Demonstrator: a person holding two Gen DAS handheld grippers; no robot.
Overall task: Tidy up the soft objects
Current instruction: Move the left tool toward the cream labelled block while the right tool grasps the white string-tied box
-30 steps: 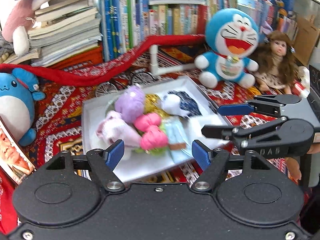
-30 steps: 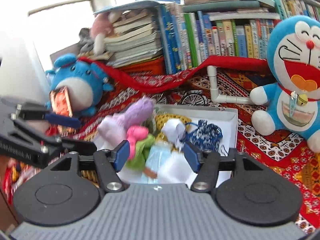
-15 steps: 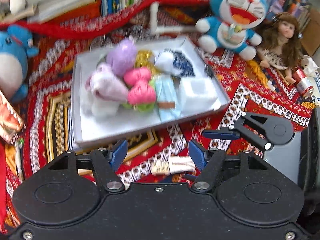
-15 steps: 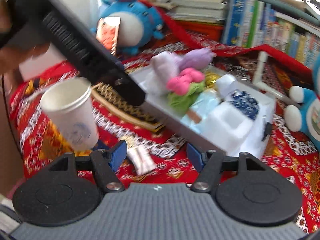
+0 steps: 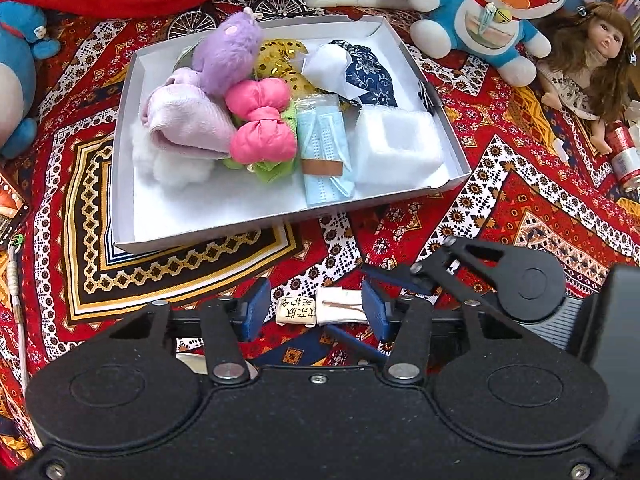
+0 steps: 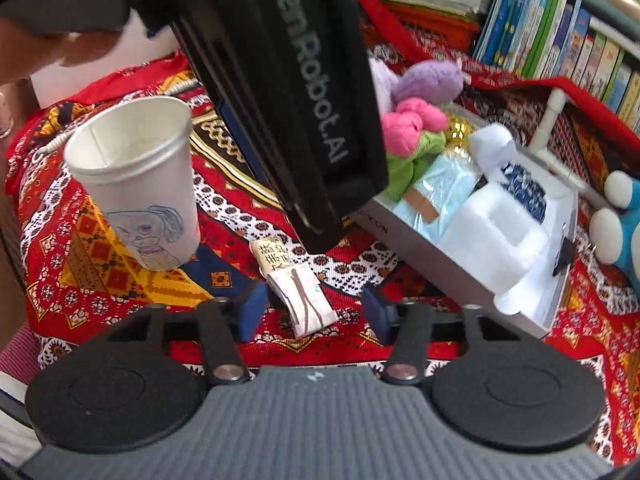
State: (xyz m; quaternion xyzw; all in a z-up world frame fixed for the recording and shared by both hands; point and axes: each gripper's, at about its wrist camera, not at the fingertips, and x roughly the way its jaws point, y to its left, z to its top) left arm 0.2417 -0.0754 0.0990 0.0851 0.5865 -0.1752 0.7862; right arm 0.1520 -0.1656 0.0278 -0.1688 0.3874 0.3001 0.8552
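Both tools, jaws just narrowing but not yet gripping, straddle the small folded packet (image 5: 322, 311) on the cloth before the white tray (image 5: 124, 184), left tool (image 5: 316, 312) along its long axis, right tool (image 6: 312, 312) slightly skewed.

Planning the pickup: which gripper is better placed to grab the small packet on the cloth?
Left gripper: the packet lies squarely between its closing, not yet touching jaws. The right gripper sees it skewed.

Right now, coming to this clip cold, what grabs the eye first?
The white tray on the red patterned cloth, heaped with soft things: a purple plush, a pink bow, a white foam block. In front of it, both grippers close around a small folded packet, pads not yet touching. A big blue cat plush sits behind the tray.
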